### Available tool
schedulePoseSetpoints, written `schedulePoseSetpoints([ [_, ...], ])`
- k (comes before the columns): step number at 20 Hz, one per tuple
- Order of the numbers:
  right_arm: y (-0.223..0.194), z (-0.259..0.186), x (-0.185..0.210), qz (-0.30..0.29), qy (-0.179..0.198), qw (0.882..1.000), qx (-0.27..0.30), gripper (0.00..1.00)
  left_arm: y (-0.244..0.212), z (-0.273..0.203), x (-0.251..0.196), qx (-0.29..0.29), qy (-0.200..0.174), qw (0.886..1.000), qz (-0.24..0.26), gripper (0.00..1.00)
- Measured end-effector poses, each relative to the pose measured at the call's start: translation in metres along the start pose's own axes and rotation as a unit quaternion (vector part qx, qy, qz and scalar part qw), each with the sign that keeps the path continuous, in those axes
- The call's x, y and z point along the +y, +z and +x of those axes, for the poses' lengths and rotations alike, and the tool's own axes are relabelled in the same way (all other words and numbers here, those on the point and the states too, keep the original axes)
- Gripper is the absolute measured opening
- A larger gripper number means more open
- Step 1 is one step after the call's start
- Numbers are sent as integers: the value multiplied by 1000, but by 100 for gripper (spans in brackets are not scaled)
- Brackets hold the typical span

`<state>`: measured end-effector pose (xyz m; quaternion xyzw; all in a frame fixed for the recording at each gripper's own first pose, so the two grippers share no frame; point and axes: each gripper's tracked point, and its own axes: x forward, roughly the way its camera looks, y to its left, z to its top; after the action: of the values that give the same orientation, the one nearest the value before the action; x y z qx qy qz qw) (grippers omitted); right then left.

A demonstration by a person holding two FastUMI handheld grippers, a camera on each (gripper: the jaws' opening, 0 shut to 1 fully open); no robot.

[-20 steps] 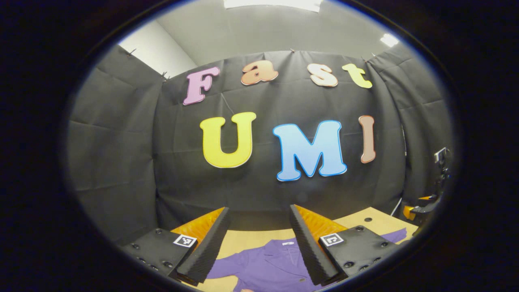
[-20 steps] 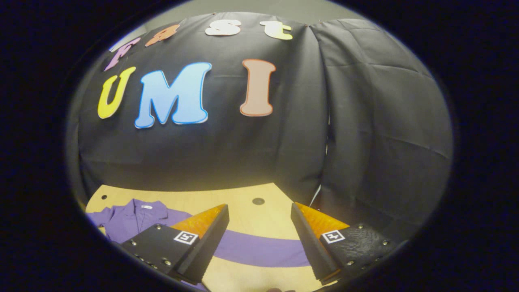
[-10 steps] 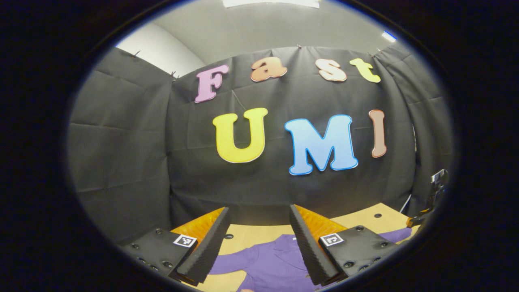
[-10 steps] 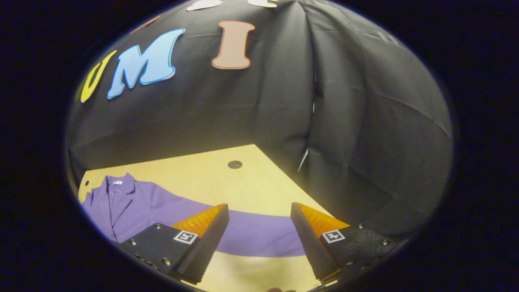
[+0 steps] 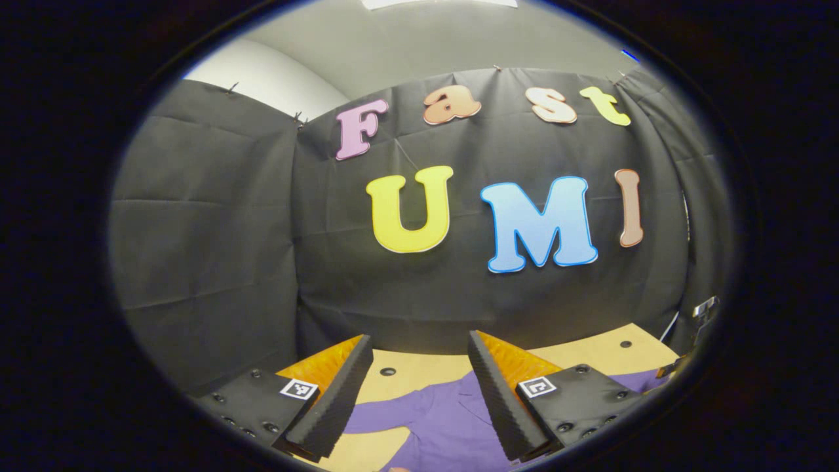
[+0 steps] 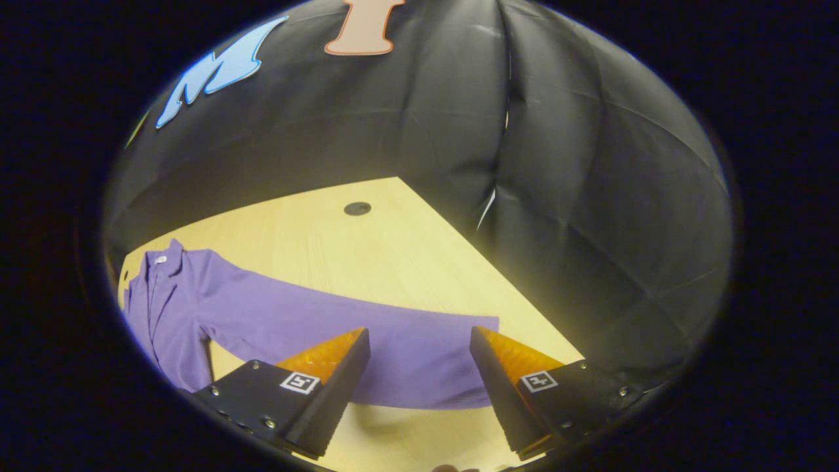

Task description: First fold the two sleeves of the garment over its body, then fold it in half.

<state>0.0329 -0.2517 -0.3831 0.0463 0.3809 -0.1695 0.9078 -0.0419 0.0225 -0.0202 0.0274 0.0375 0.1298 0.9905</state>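
A purple collared garment lies flat on the light wooden table. Its long sleeve stretches toward the table's right edge. In the right gripper view my right gripper hovers open just above the sleeve's cuff end, the cloth showing between its fingers. In the left gripper view my left gripper stands open above the garment, with the other sleeve running left under its left finger. Nothing is held by either gripper.
The black booth wall closes in right behind the table's far and right edges. Small dark holes dot the tabletop. At the far right of the left gripper view a dark device shows by the table edge.
The right gripper has tipped down and come closer to the sleeve, which now fills the gap between its fingers. The left gripper has drifted left over the garment.
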Motion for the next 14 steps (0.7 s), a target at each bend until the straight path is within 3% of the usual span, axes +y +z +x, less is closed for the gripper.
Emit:
schedulePoseSetpoints([
  [8, -34, 21, -11, 12, -4, 999, 52, 95, -5, -1, 0, 6, 16, 1000, 3, 94],
  [14, -38, 24, -10, 19, 0, 998, 59, 95, -5, 1, -5, 7, 17, 1000, 1, 94],
])
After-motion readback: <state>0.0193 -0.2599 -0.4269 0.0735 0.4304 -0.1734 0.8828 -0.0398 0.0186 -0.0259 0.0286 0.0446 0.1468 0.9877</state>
